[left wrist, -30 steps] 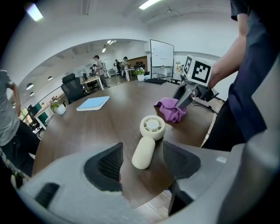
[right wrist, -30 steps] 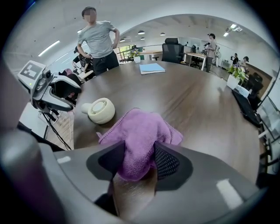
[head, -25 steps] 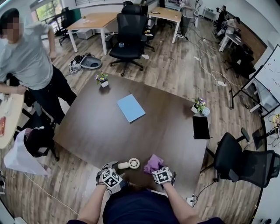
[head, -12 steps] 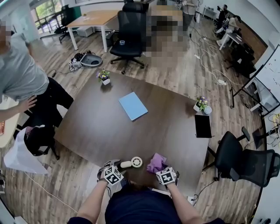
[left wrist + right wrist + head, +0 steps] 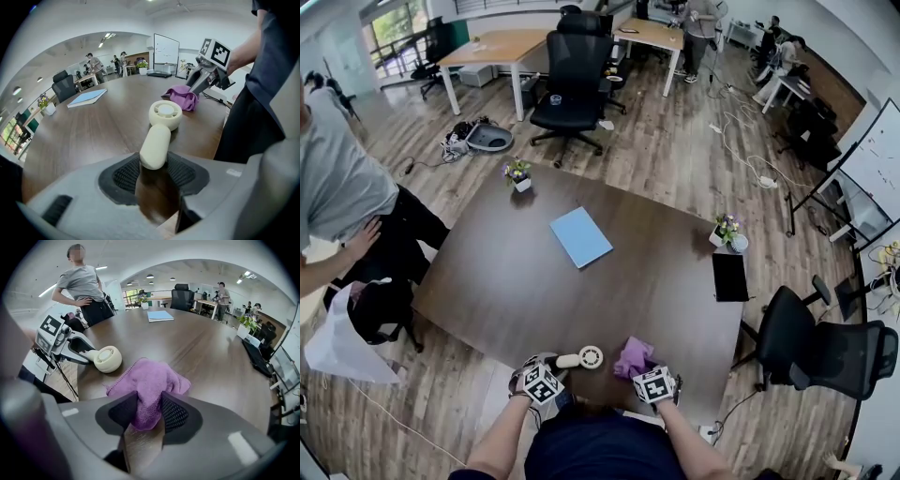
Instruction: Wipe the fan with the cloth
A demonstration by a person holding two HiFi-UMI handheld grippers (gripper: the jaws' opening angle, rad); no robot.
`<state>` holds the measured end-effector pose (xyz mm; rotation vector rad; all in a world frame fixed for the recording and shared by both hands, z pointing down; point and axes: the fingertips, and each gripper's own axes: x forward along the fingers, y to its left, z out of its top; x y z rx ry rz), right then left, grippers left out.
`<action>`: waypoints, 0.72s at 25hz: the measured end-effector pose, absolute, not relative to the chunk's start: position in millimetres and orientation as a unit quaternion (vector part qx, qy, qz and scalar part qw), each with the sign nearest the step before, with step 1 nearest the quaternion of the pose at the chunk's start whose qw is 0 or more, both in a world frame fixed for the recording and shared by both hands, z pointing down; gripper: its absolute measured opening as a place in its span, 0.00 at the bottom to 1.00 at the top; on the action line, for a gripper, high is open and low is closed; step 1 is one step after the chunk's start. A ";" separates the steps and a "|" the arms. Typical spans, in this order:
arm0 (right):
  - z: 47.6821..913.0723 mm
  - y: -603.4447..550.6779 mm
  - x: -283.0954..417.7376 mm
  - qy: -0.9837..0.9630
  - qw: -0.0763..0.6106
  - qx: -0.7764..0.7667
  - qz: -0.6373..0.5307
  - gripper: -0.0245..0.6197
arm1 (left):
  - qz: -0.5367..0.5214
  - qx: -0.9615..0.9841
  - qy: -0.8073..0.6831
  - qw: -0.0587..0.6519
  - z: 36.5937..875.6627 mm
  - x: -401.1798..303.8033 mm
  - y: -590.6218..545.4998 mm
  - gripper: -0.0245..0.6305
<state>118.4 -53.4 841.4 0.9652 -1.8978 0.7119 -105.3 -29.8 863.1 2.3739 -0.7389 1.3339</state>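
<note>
A small cream hand-held fan [image 5: 589,356] lies on the dark brown table [image 5: 581,300] by its near edge, its handle [image 5: 154,145] pointing back at me. My left gripper [image 5: 551,364] has just been closing, and its pads [image 5: 125,174] now press on both sides of the handle's end. A crumpled purple cloth [image 5: 633,357] lies just right of the fan. My right gripper [image 5: 643,369] has also been closing and pinches the cloth's near fold [image 5: 145,401] between its pads. In the right gripper view the fan [image 5: 108,358] sits left of the cloth with the left gripper [image 5: 77,348] on it.
A blue notebook [image 5: 581,236] lies mid-table and a black tablet [image 5: 730,277] at the right edge. Small flower pots [image 5: 518,173] [image 5: 727,230] stand at the far and right sides. A person [image 5: 337,187] stands left of the table; a black chair [image 5: 806,342] is at the right.
The left gripper has sunk onto the fan's handle and narrowed around it. The right gripper has tightened on the cloth. The person at the left has shifted further left.
</note>
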 end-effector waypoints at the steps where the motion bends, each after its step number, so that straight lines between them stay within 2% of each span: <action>1: 841.1 -53.8 117.9 -0.762 0.432 0.389 0.286 0.30 | 0.470 0.829 -0.257 0.160 864.6 -106.4 -29.0 0.31; 10: 833.0 -57.4 120.9 -0.764 0.417 0.402 0.284 0.20 | 0.481 0.826 -0.251 0.150 866.6 -106.1 -29.9 0.31; 18: 782.8 -78.3 95.4 -0.805 0.346 0.400 0.270 0.17 | 0.466 0.831 -0.259 0.155 865.2 -106.1 -31.2 0.31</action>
